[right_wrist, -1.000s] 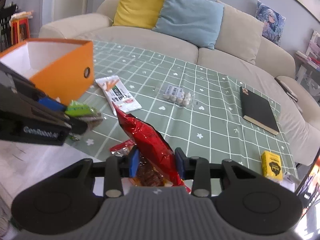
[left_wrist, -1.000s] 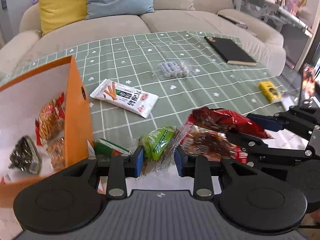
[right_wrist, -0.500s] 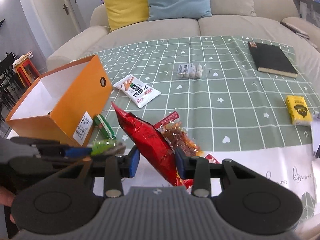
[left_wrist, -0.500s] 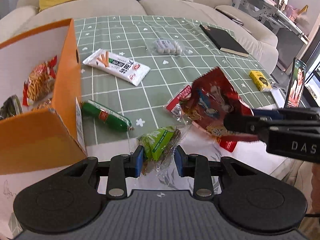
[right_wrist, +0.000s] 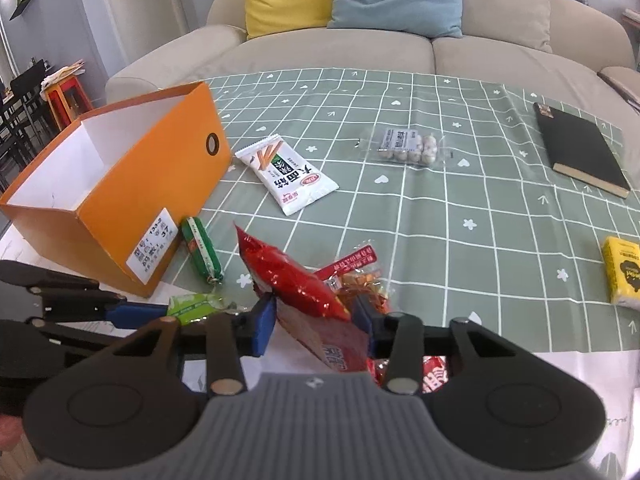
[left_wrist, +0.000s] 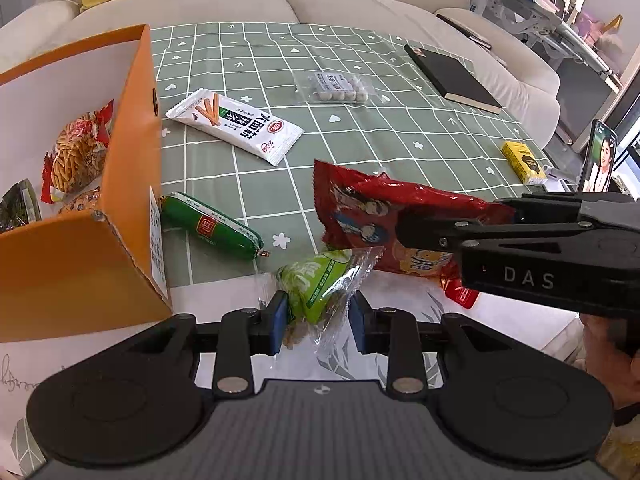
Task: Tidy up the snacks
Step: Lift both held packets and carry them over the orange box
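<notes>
Between left gripper (left_wrist: 318, 322) jaws: green snack pack (left_wrist: 320, 284), gripped. Right gripper (right_wrist: 316, 326) jaws just closing, pinching red bag (right_wrist: 296, 280) by slippery crinkled film; could slip before orange box (right_wrist: 132, 196).

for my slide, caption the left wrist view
Left tongs grip a green snack packet beside the orange box.

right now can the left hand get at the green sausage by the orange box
Probably not yet: the path over the cloth to the green sausage looks free, but the left gripper is shut on a green snack packet, which needs dropping first.
</notes>
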A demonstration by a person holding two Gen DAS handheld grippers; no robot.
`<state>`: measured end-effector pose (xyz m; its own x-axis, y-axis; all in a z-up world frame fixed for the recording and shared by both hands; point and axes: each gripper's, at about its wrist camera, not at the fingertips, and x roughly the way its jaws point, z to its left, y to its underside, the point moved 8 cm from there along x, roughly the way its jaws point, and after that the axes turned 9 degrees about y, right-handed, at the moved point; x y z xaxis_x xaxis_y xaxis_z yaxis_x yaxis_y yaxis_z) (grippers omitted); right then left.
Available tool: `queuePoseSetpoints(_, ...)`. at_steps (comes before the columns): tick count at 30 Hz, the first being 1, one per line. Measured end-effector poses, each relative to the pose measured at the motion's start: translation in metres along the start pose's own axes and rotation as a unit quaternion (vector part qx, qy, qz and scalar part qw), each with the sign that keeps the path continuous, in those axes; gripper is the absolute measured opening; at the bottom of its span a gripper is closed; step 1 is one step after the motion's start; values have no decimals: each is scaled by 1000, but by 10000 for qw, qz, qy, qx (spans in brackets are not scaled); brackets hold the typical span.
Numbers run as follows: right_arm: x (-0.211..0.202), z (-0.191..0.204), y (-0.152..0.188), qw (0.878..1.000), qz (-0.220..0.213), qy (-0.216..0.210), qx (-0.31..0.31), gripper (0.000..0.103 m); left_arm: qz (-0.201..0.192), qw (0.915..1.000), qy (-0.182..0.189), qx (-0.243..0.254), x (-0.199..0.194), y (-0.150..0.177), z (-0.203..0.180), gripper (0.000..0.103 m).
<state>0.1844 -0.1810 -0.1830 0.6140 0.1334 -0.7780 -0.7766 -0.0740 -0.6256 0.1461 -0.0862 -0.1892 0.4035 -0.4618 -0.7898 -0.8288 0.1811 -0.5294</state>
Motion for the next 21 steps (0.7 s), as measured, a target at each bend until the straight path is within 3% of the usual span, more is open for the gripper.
queuePoseSetpoints(9, -25, 4, -6, 9991, -351, -31, 214, 24, -257, 9996, 29, -97, -15, -8, -2, 36)
queuePoseSetpoints(21, -71, 17, -48, 9942, -1007, 13, 382, 24, -1330, 9904, 90, -369, -90, -49, 3, 36)
